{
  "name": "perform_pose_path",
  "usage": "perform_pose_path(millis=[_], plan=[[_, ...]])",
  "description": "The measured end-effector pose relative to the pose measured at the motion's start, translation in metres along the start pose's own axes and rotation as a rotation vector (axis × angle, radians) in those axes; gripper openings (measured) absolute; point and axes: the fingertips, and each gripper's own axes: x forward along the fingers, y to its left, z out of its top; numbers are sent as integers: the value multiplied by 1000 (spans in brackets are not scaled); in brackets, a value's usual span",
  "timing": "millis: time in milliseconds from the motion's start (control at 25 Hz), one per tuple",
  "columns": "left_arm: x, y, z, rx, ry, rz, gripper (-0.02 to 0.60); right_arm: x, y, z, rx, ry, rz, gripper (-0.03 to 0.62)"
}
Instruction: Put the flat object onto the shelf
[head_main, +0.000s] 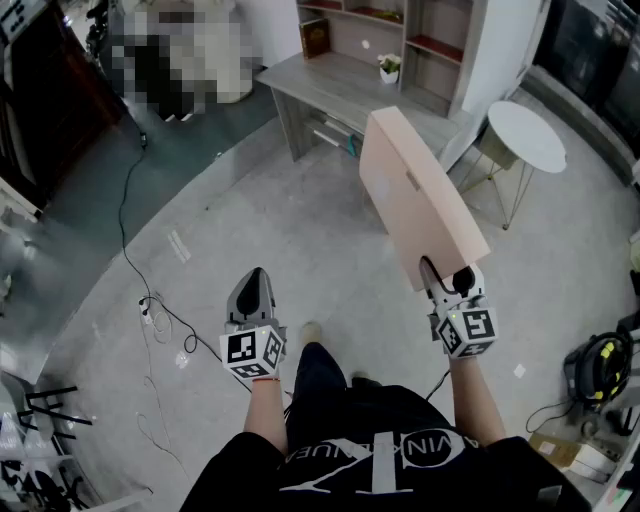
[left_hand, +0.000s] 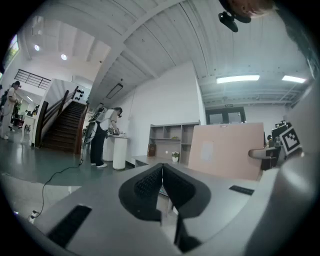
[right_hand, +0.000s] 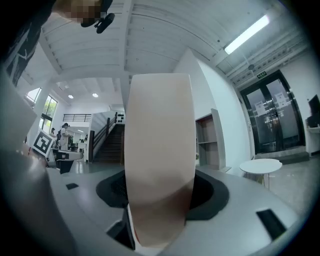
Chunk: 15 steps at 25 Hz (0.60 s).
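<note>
The right gripper clamps the near edge of the flat pale-pink rectangular panel, which is held on edge above the floor. The left gripper has its jaws together, with nothing between them. Ahead, the grey open shelf unit stands on the grey bench, with a small potted plant in front of it. A round white side table stands to the right of the bench.

I count two claws, my left claw and my right claw; one flat board; one shelf at the upper middle; one desk; one round table at upper right; one potted plant.
</note>
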Motion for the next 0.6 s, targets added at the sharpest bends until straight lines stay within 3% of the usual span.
perform_pose_path(millis=[600], plan=[[-8,-8,14,31,-10,-6,5,-11,-7,11,34,-43,-23,288]])
